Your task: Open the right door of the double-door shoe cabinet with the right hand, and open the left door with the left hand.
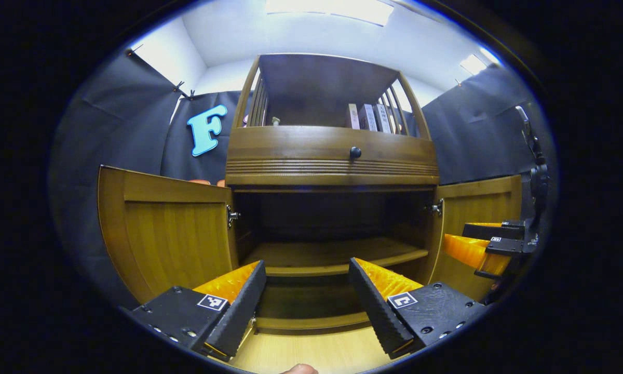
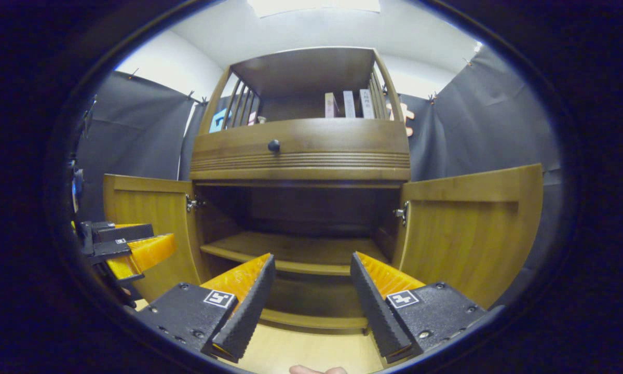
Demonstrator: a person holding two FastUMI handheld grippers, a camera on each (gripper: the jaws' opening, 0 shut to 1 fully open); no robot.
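Note:
The wooden shoe cabinet [image 1: 332, 156] [image 2: 301, 150] stands in front of me with both lower doors swung wide. The left door [image 1: 166, 228] [image 2: 145, 213] hangs out to the left and the right door [image 1: 477, 208] [image 2: 472, 228] to the right, baring an inner shelf [image 1: 332, 254] [image 2: 290, 249]. My left gripper [image 1: 306, 296] is open and holds nothing, a little back from the cabinet's middle. My right gripper [image 2: 311, 296] is open too, likewise in front of the opening. The right gripper [image 1: 490, 244] also shows by the right door in the left gripper view, and the left gripper [image 2: 130, 249] by the left door in the right gripper view.
A drawer with a round dark knob [image 1: 355, 152] [image 2: 273, 145] sits above the doors. Books [image 1: 366, 117] [image 2: 348, 104] stand in the slatted top compartment. Light wooden floor [image 1: 311, 353] lies below the grippers. Black cloth walls close the booth on both sides.

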